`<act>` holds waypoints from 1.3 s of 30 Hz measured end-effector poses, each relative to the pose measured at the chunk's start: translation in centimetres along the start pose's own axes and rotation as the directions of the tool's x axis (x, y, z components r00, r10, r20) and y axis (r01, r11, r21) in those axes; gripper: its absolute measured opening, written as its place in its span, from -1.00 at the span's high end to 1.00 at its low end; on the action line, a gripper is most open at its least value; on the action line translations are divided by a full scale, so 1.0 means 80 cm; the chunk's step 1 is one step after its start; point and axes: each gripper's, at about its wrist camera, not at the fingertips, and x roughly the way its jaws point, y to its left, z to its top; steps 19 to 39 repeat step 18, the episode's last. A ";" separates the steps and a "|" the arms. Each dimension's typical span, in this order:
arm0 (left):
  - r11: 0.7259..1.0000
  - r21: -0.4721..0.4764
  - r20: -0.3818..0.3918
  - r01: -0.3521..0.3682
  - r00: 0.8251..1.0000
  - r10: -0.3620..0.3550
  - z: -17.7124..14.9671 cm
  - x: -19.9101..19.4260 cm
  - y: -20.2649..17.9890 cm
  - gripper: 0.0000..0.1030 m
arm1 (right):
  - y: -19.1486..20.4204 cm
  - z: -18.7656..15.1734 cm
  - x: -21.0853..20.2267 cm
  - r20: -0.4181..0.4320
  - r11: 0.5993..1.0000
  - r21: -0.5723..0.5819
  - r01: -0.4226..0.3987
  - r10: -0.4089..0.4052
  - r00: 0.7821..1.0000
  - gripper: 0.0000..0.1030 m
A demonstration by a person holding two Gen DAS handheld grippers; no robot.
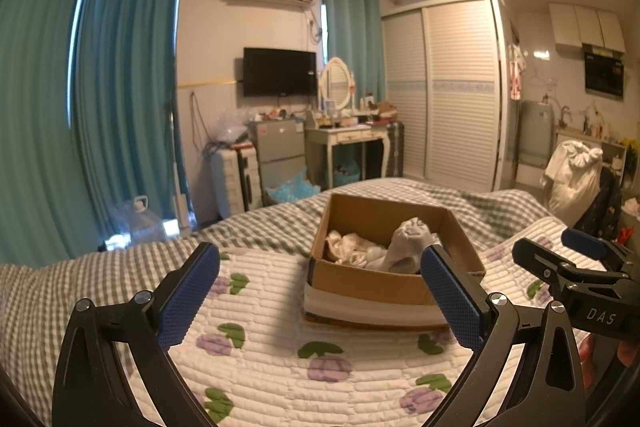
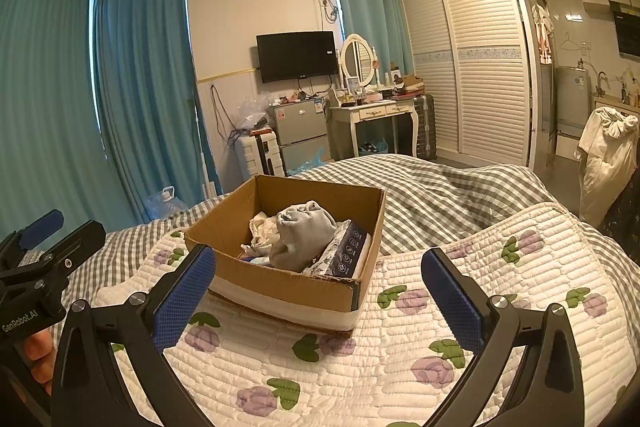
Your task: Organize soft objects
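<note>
The left hand-held gripper (image 1: pixel 320 287) hangs released and empty over the quilt (image 1: pixel 256 311), its jaws spread wide, low at about 7 o'clock from the box (image 1: pixel 368 285). The box sits on the bed, at the far edge of the quilt near the checked sheet (image 1: pixel 256 223). Inside it, the soft things are already gathered: a cream cloth (image 1: pixel 348 245) toward 9 o'clock, a grey sock bundle (image 2: pixel 302 237) in the middle, and a tissue pack (image 2: pixel 346 251) leaning against the wall at 3 o'clock. The right hand-held gripper (image 2: pixel 318 287) is likewise released, holding nothing, at about 5 o'clock from the box.

I see no loose soft item on the quilt in either view, so the sorting looks nearly or fully done.

The risks lie mostly in the bedding. The box rests on soft, uneven ground, so a push on its near wall would probably tip or slide it instead of seating it. The sock bundle stands high, close to rim level; a gripper reaching past it could drag it out. The cream cloth is limp and may snag on a finger and trail over the rim. With both grippers close together at 6 o'clock, they could also knock each other.
</note>
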 end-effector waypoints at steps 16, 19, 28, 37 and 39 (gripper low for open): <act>1.000 0.013 -0.010 -0.011 1.000 0.011 0.000 -0.002 -0.001 -0.99 | 0.001 -0.003 0.002 -0.009 1.000 0.001 0.001 -0.001 1.000 -1.00; 1.000 0.017 -0.012 -0.012 1.000 0.012 0.000 -0.002 -0.004 -0.99 | 0.000 -0.003 0.002 -0.007 1.000 0.003 0.003 -0.003 1.000 -1.00; 1.000 0.017 -0.012 -0.012 1.000 0.012 0.000 -0.002 -0.004 -0.99 | 0.000 -0.003 0.002 -0.007 1.000 0.003 0.003 -0.003 1.000 -1.00; 1.000 0.017 -0.012 -0.012 1.000 0.012 0.000 -0.002 -0.004 -0.99 | 0.000 -0.003 0.002 -0.007 1.000 0.003 0.003 -0.003 1.000 -1.00; 1.000 0.017 -0.012 -0.012 1.000 0.012 0.000 -0.002 -0.004 -0.99 | 0.000 -0.003 0.002 -0.007 1.000 0.003 0.003 -0.003 1.000 -1.00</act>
